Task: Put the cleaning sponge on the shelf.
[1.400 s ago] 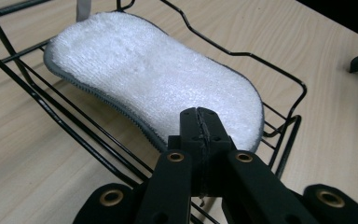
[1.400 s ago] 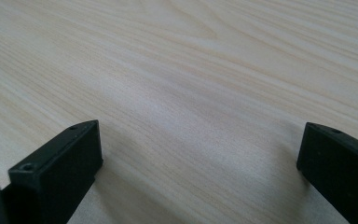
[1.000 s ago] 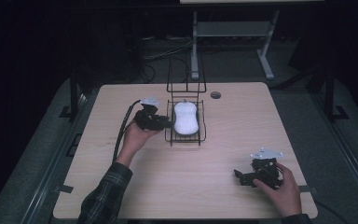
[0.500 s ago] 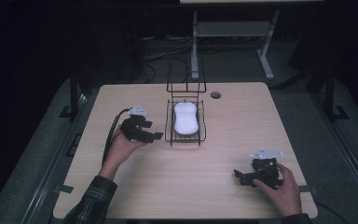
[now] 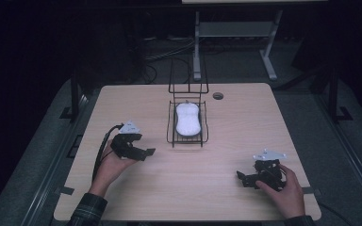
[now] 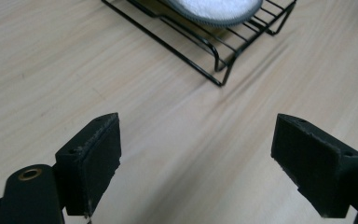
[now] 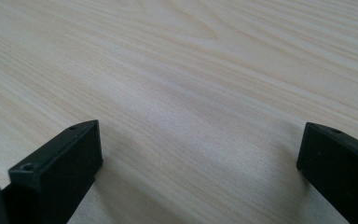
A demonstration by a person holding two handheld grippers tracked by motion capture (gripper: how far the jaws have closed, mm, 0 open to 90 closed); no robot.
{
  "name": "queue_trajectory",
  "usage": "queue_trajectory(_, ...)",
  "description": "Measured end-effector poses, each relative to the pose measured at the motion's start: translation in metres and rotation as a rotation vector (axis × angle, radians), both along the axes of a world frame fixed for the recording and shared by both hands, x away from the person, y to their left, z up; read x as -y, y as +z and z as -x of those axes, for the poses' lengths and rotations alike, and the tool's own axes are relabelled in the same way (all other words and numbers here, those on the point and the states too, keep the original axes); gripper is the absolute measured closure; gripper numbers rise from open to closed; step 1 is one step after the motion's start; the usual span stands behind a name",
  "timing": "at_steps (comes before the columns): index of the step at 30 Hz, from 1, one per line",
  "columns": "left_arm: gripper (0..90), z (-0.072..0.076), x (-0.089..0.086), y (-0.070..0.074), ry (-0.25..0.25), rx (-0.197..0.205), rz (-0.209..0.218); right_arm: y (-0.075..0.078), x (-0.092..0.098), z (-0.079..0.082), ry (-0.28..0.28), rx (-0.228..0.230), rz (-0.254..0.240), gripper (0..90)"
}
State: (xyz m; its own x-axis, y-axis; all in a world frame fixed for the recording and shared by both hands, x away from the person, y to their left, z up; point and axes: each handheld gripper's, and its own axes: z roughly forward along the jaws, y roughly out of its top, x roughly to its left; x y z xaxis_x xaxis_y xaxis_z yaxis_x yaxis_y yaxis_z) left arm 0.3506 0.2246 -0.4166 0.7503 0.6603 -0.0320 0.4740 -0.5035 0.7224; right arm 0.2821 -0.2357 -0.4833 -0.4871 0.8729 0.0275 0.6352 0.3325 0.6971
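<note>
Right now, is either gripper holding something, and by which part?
Nothing is held. The left gripper and right gripper are open and empty; the pad lies in the rack.

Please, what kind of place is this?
Probably a recording lab or workshop: a bare wooden table in a dark room, loose cables on the floor behind it, and a white metal stand.

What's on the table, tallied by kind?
Wire rack: 1
White oval pad lying in the rack: 1
Handheld tool: 2, left tool and right tool, both open and empty
Round hole in the tabletop: 1, not counted as a thing
Total: 4 things
</note>
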Motion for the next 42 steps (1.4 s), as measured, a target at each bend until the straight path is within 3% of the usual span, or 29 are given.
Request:
queue_trajectory(13,13.5,0.04,-0.027,-0.02,0.028,0.024,-0.019,0.0,0.0,0.0,0.0,0.0,0.0,0.0)
queue_trajectory(19,13.5,0.056,-0.041,-0.031,0.048,0.03,-0.059,0.0,0.0,0.0,0.0,0.0,0.0,0.0)
queue_trajectory(22,13.2,0.063,-0.048,-0.036,0.058,0.033,-0.105,0.0,0.0,0.0,0.0,0.0,0.0,0.0)
queue_trajectory(33,13.2,0.079,-0.07,-0.051,0.097,0.009,-0.099,0.0,0.0,0.0,-0.003,-0.003,0.0,0.0)
queue_trajectory(39,12.7,0.079,-0.072,-0.057,0.083,0.021,-0.037,0.0,0.0,0.001,-0.004,-0.003,0.0,0.0)
queue_trajectory(42,12.8,0.079,-0.072,-0.058,0.08,0.026,-0.029,0.0,0.0,0.001,-0.004,-0.004,0.0,0.0)
